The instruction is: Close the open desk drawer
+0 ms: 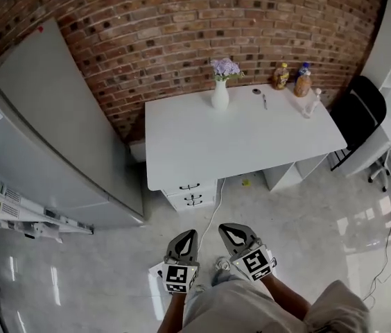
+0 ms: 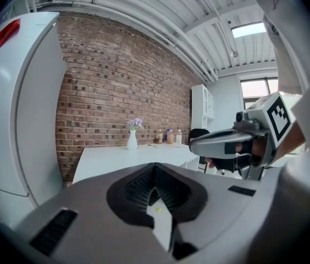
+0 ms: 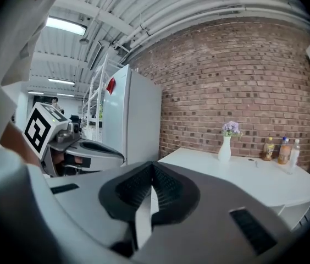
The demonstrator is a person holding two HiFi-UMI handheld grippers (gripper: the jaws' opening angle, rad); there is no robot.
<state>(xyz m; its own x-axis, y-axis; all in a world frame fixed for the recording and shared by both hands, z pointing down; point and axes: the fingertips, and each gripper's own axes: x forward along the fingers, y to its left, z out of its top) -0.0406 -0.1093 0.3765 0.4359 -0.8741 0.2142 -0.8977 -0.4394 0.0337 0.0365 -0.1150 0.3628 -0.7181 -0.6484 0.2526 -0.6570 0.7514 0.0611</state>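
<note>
White desk (image 1: 251, 141), red brick wall (image 1: 181, 33), white vase (image 1: 220, 97).

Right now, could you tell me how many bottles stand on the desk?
3: two amber bottles at the desk's back right corner, one clear bottle just in front, nearer the right edge.

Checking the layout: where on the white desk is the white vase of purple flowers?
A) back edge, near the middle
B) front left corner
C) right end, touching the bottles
A: the white vase of purple flowers stands midway along the back edge of the white desk.
</note>
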